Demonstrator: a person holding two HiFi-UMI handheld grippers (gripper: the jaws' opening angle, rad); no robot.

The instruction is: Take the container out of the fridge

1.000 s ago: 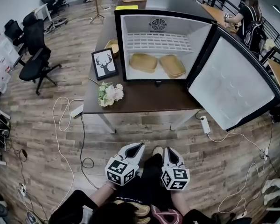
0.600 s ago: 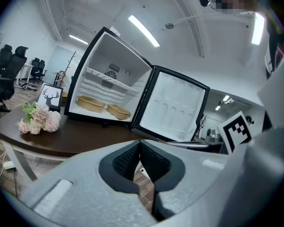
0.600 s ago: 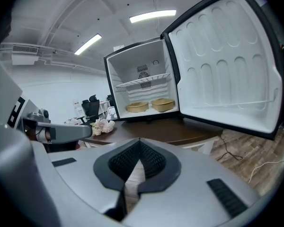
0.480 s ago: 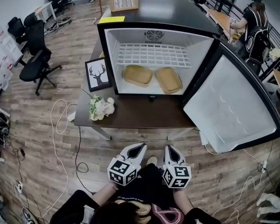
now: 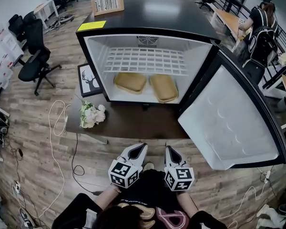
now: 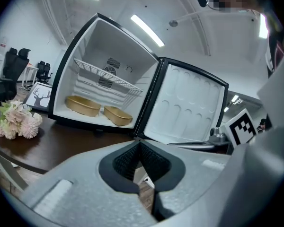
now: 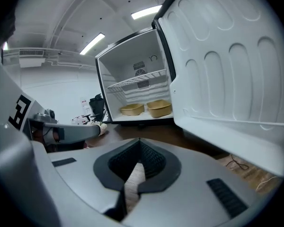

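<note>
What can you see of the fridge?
The fridge is a small black box with a white inside, standing on a dark table. Its door hangs wide open to the right, its lining white and moulded. Inside are a white wire shelf, a round vent in the back wall, and two tan containers side by side on its floor. A yellow label sits on its top left corner.

The left gripper (image 6: 140, 145) is being held with jaws together, nothing between them. Inside the open fridge (image 6: 92, 46), a left container (image 6: 82, 105) and a right container (image 6: 117, 115) are being kept side by side beneath a wire shelf (image 6: 109, 77).
</note>
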